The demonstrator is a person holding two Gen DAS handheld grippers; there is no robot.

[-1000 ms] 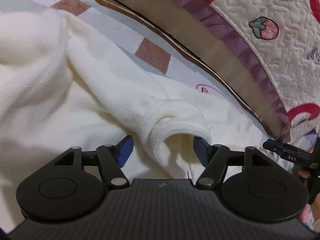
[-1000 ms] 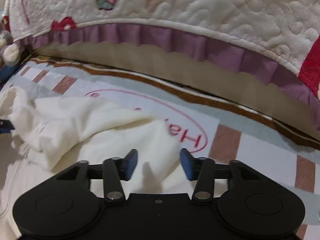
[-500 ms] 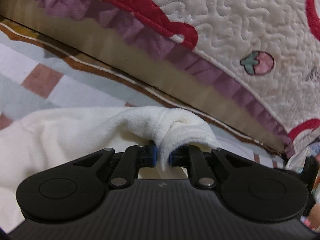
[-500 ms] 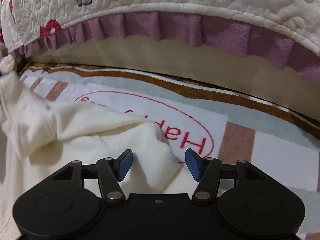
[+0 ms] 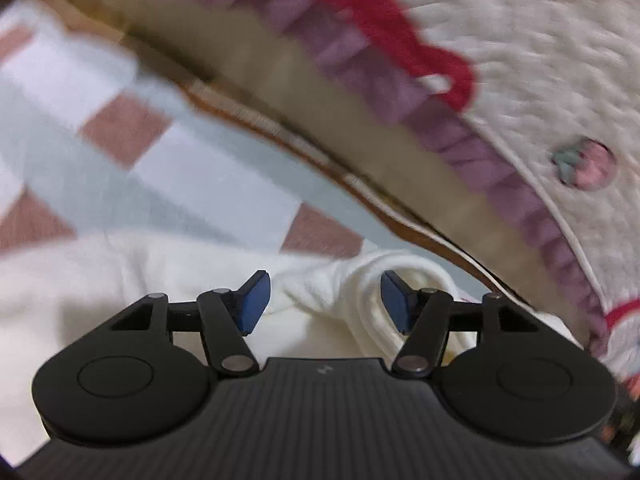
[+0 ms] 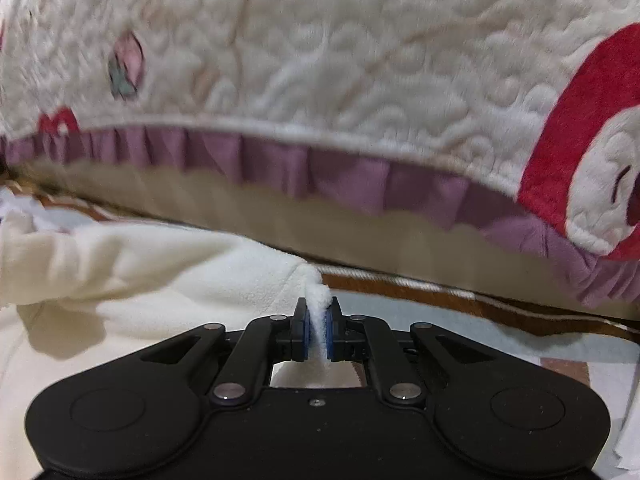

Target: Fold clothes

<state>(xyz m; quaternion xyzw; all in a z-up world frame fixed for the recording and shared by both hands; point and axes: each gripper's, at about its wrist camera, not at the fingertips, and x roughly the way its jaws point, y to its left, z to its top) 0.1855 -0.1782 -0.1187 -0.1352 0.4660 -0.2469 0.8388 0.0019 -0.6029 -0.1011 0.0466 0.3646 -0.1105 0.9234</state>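
The left gripper (image 5: 324, 300) stands wide open, its blue pads either side of a rolled cuff of the cream fleece garment (image 5: 120, 280), which lies on the checked pink-and-white mat (image 5: 192, 176). The right gripper (image 6: 317, 330) is pinched tight on a fleece edge. The fabric looks soft, light and limp; hems and cuffs seem the best holds. Only the left view shows the cuff, only the right view the pinch; both show the quilted cream bedspread with purple frill (image 6: 320, 60).

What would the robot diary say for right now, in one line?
task: fold clothes | left hand-held gripper: open over cuff | right hand-held gripper: shut on cream fleece garment | surface: checked mat
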